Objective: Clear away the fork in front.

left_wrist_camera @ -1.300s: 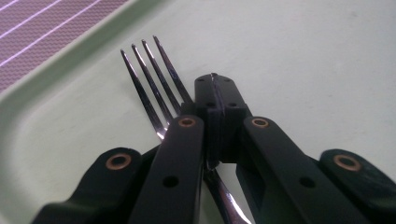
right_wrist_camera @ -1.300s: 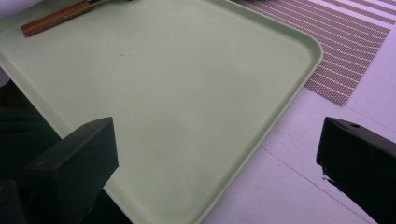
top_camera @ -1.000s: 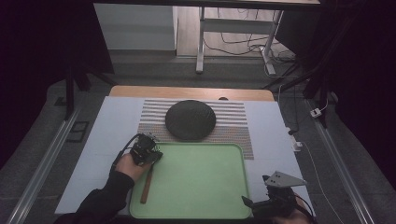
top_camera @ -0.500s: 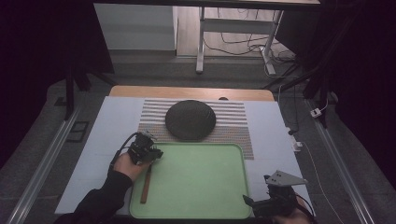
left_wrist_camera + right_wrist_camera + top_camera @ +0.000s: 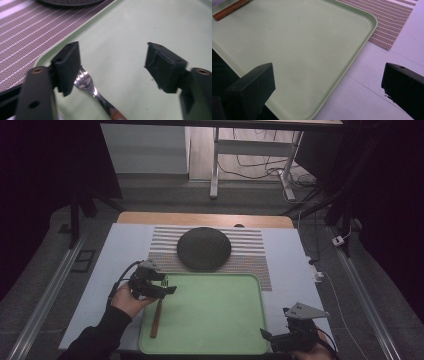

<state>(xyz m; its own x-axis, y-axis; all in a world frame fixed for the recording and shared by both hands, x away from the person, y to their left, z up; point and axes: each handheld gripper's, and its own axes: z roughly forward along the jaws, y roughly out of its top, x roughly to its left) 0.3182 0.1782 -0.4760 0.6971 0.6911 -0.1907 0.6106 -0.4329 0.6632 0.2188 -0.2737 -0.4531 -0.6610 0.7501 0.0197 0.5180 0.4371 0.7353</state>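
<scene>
— From above?
— The left gripper (image 5: 159,285) hangs over the fork (image 5: 157,311) on the green tray (image 5: 215,320); the right gripper (image 5: 280,338) waits at the tray's near right corner.
— Left gripper view?
— Jaws apart, fork (image 5: 86,83) by one jaw, ungripped — looks like a pick or a release; a grasp needs centring.
— Right gripper view?
— Jaws wide, empty. No writing.

No text, label, brand, number or sign can be read anywhere in these views.

The fork (image 5: 88,83) tines sit partly behind the left tongs (image 5: 113,65).
</scene>
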